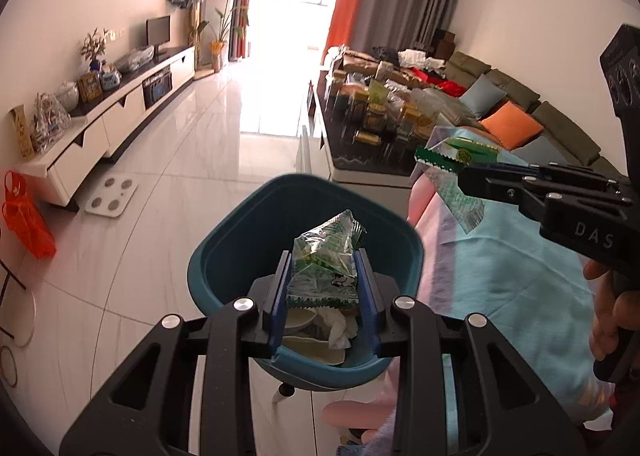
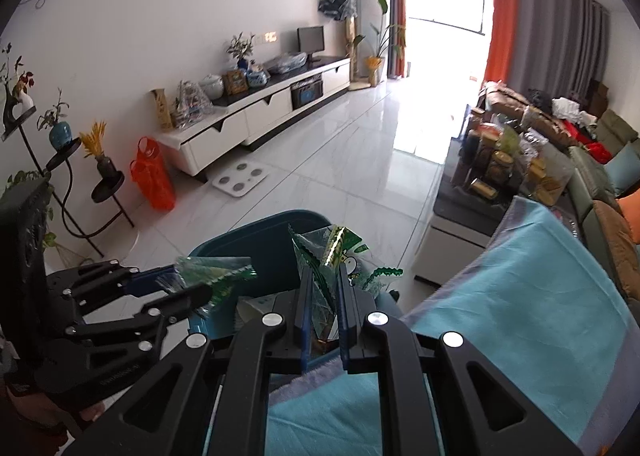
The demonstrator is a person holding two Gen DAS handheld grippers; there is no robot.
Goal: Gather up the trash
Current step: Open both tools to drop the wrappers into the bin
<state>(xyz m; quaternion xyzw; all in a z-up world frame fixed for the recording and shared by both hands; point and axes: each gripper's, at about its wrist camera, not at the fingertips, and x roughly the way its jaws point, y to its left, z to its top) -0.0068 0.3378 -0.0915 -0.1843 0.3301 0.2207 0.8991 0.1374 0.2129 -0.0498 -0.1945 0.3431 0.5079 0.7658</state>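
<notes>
Left gripper [image 1: 325,288]: jaws narrowed, pinching green-and-clear wrapper [image 1: 326,260] between blue pads [image 1: 280,296]. Wrapper sticks up past fingertips, held directly over bin [image 1: 224,240]. In right wrist view, left gripper [image 2: 208,288] enters at 9 o'clock, wrapper [image 2: 214,270] at its tips, over bin's near-left rim.

Right gripper [image 2: 325,296]: jaws nearly together, clamped on second wrapper [image 2: 332,252], green with crinkled edges and cartoon print, fanning up and out at 12 to 1 o'clock from tips. In left wrist view, right gripper [image 1: 464,175] comes in from 3 o'clock, second wrapper [image 1: 456,159] hanging off its tips, right of bin and above cloth edge, not over bin opening.

Bin [image 2: 256,240]: teal, open top, on floor just beside cloth-covered surface. Contents seen under left gripper: crumpled white tissue [image 1: 340,326], pale flat pieces [image 1: 316,350]; rest hidden by gripper.

Cloth [image 1: 512,264]: light blue, at 3 to 5 o'clock in left view, touching or just beside bin; cannot tell which.

Hand [image 1: 612,320] on right gripper's handle at 4 o'clock.
</notes>
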